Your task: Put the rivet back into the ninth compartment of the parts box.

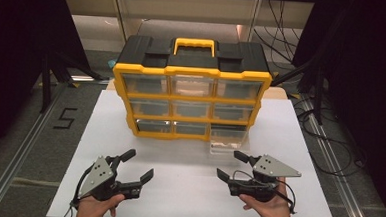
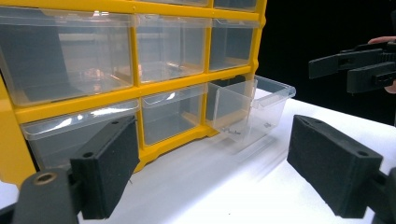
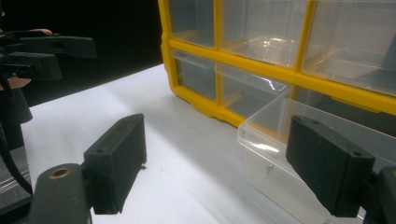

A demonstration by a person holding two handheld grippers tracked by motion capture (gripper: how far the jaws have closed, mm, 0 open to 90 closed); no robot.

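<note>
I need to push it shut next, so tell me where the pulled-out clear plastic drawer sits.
In the high view, the pulled-out clear plastic drawer juts from the bottom-right slot of the yellow and black organiser cabinet, just ahead of the right gripper.

Each bare hand holds a black two-jaw tool. The left gripper (image 1: pixel 137 166) and right gripper (image 1: pixel 234 166) both carry a grey three-cornered plate dotted with small screws, blocky matte jaw pads with a screw hole, and thin black trailing cables.
</note>
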